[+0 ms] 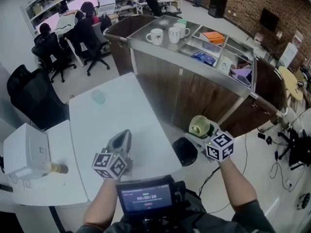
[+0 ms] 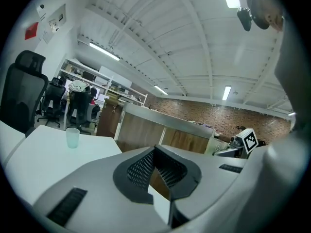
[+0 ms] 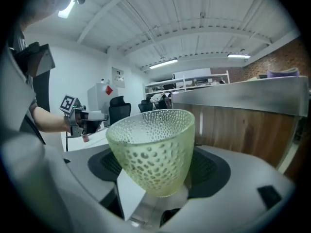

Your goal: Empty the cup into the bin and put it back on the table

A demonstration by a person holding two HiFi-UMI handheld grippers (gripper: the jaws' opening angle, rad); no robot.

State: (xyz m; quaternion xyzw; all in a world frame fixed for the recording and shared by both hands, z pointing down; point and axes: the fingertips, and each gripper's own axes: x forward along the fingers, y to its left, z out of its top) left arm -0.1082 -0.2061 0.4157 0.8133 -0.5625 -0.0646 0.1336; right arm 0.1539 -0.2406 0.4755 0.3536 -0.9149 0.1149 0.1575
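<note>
A pale green dimpled cup [image 1: 198, 125] [image 3: 153, 149] is held off the table's right side, above the floor, with my right gripper [image 1: 204, 131] [image 3: 155, 176] shut on its lower part. Its mouth points up and slightly away from me, and I see nothing inside it. The black bin [image 1: 185, 151] stands on the floor just below and left of the cup. My left gripper [image 1: 122, 141] [image 2: 156, 152] hovers over the white table [image 1: 112, 120], jaws together with nothing between them. Each gripper shows small in the other's view.
A second translucent cup [image 1: 98, 97] [image 2: 73, 138] stands on the table's far part. A steel-topped wooden counter [image 1: 160, 57] with mugs [image 1: 156, 36] runs behind the bin. A white box [image 1: 24, 157] sits at the left, and black office chairs [image 1: 29, 98] stand beyond.
</note>
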